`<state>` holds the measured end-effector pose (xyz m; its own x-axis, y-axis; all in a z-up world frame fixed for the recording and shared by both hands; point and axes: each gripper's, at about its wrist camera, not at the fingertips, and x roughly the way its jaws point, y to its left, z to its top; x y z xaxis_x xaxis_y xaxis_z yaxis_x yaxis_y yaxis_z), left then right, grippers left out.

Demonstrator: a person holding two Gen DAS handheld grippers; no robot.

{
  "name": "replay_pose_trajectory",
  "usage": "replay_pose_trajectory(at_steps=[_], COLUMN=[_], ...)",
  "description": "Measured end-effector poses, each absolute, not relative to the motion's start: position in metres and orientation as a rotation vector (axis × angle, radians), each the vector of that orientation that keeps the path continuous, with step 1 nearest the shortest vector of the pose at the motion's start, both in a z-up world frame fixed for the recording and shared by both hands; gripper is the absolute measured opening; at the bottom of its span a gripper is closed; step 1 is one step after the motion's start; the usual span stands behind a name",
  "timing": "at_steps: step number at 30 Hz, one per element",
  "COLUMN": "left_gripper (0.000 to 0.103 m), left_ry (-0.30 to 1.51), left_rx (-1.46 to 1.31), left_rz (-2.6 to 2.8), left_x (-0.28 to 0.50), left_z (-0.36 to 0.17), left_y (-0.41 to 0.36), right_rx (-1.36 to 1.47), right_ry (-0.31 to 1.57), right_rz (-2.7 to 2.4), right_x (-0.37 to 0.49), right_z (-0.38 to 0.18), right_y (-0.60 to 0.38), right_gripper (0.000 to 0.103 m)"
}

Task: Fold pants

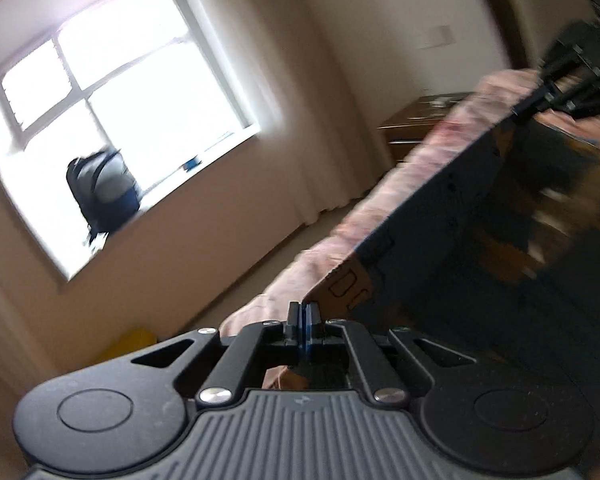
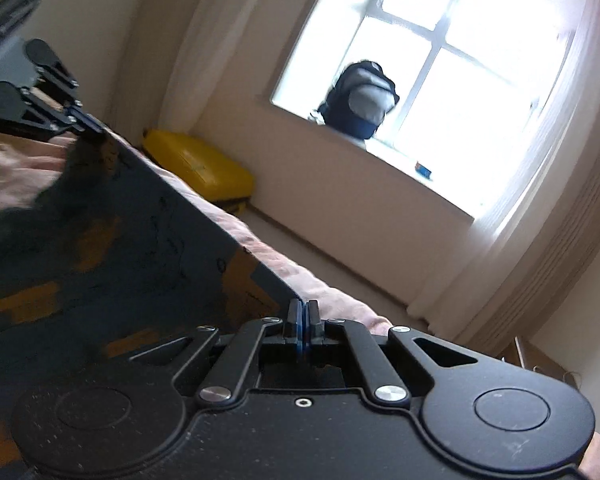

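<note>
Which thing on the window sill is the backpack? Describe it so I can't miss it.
Find the bright window in the far wall. On its sill stands the backpack, upright against the glass. It is the large dark one with a grey front panel; the only other thing there is a small blue item, lying flat.

Pants [image 2: 112, 216] dark matt cloth w/ tan patches; left gripper [image 1: 303, 312] matt black plastic, shiny metal screws.

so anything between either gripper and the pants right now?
Nothing visible. Both grippers are already shut on the pants: the left gripper and right gripper each pinch one end of a taut edge, stretched between them above the pink bedding. The rest of the fabric is blurred, so its lower part can't be checked.
</note>
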<state>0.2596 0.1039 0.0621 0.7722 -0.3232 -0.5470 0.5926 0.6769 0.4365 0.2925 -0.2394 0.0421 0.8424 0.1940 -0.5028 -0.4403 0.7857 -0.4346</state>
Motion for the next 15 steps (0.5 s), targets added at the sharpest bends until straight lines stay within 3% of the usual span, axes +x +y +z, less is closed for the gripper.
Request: replay_pose_trajectory(at_steps=[8, 15], left_gripper=[0.0, 0.0], left_ry=[0.418, 0.46], left_rx=[0.802, 0.871], left_rz=[-0.665, -0.678], left_x=[0.177, 0.151], left_z=[0.022, -0.021], left_y=[0.105, 0.108], right_rx=[-0.651, -0.734], right_ry=[0.489, 0.617], right_rz=[0.392, 0.441], right_x=[0.151, 0.092], right_z=[0.025, -0.024], right_y=[-0.214, -0.186], right_gripper=[0.0, 0.0])
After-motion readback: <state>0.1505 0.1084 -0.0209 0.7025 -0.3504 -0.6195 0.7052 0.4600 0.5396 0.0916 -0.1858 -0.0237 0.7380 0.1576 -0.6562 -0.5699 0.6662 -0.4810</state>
